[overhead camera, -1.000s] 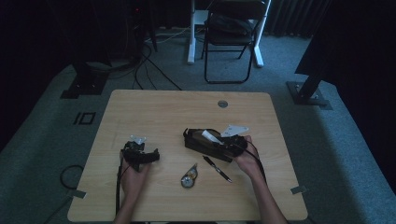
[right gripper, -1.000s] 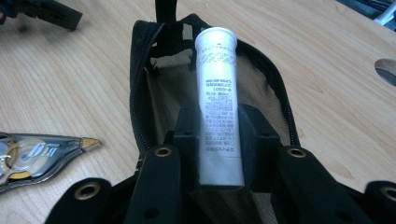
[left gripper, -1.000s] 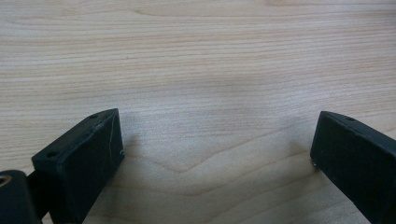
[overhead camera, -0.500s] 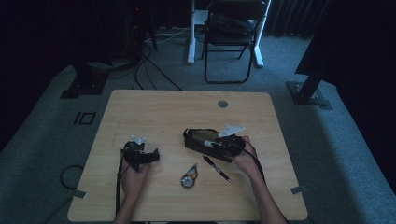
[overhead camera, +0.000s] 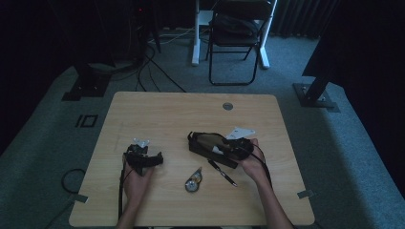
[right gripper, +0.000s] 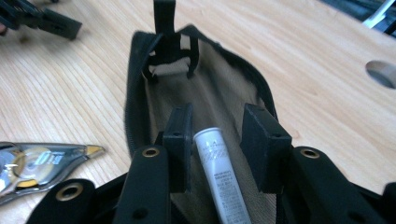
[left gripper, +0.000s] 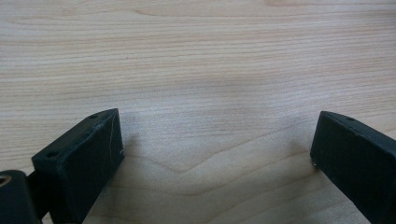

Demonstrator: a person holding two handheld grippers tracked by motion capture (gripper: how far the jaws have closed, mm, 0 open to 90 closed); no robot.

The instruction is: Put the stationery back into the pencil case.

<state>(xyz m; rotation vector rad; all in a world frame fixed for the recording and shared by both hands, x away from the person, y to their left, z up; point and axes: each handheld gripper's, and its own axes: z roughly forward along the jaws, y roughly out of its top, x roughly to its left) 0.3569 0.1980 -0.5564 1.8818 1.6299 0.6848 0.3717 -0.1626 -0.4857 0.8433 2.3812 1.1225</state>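
A black zip pouch [overhead camera: 203,144] lies open near the table's middle, showing a tan lining [right gripper: 205,93]. A white tube [right gripper: 218,175] lies lengthwise in the pouch mouth. My right gripper [right gripper: 218,123] is open, one jaw on each side of the tube, with a gap on the right side. In the high view the right gripper [overhead camera: 235,148] sits at the pouch's right end. My left gripper [overhead camera: 142,160] rests on the table at the left. Its jaws [left gripper: 217,130] are wide open over bare wood, holding nothing.
A correction tape dispenser [overhead camera: 193,181] and a black pen [overhead camera: 222,172] lie in front of the pouch; the dispenser [right gripper: 42,165] is just left of my right gripper. A round cable hole [overhead camera: 228,106] sits near the table's far edge. A folding chair [overhead camera: 236,38] stands beyond.
The right hand has shifted very slightly left at the pouch. The left gripper has not moved.
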